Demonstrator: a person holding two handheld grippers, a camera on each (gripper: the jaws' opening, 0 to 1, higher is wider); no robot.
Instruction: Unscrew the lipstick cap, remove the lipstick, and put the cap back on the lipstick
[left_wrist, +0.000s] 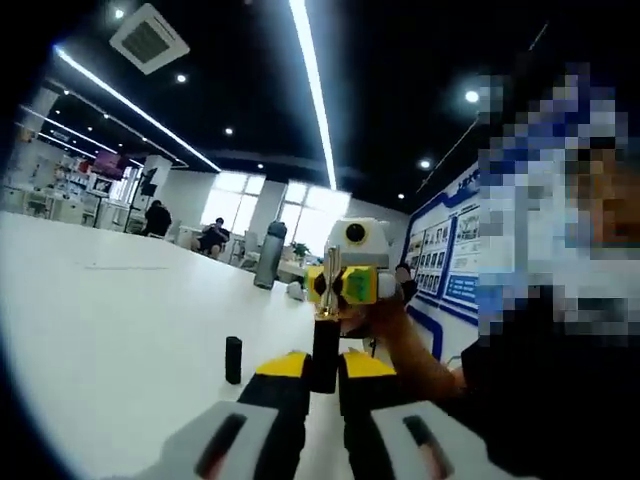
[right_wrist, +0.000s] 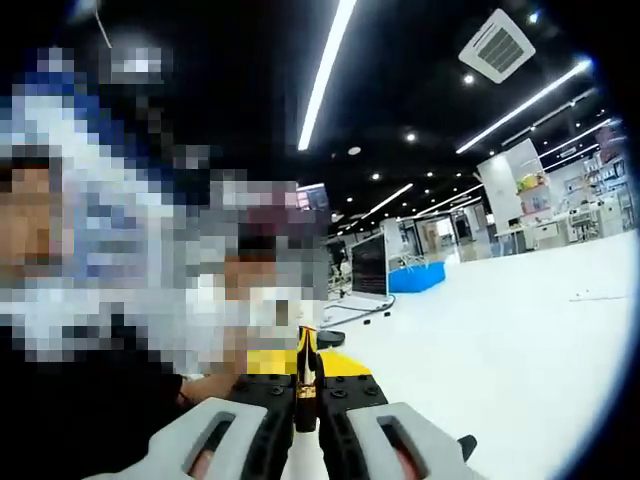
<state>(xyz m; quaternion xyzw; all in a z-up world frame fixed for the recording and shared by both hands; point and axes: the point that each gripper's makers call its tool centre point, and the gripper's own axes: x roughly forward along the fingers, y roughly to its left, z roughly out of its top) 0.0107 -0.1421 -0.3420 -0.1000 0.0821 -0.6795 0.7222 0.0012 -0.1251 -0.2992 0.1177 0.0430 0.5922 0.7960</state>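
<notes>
Gripping the black lipstick base (left_wrist: 324, 355) between its yellow-tipped jaws, the left gripper (left_wrist: 322, 372) holds the tube upright above the white tabletop (left_wrist: 120, 330). The gold inner lipstick (left_wrist: 330, 283) rises from that base and meets the right gripper (left_wrist: 343, 285), which faces in from the far side with a hand (left_wrist: 385, 325) behind it; whether its jaws pinch the gold part cannot be told from here. In the right gripper view, the right gripper (right_wrist: 306, 385) has its jaws drawn close around the slim black and gold lipstick (right_wrist: 305, 375), with the left gripper's yellow tips (right_wrist: 268, 362) just behind it. The black cap (left_wrist: 233, 359) stands upright on the tabletop, apart from the lipstick, to the left of the left gripper's jaws. A grey bottle (left_wrist: 269, 254) stands farther back on the tabletop.
</notes>
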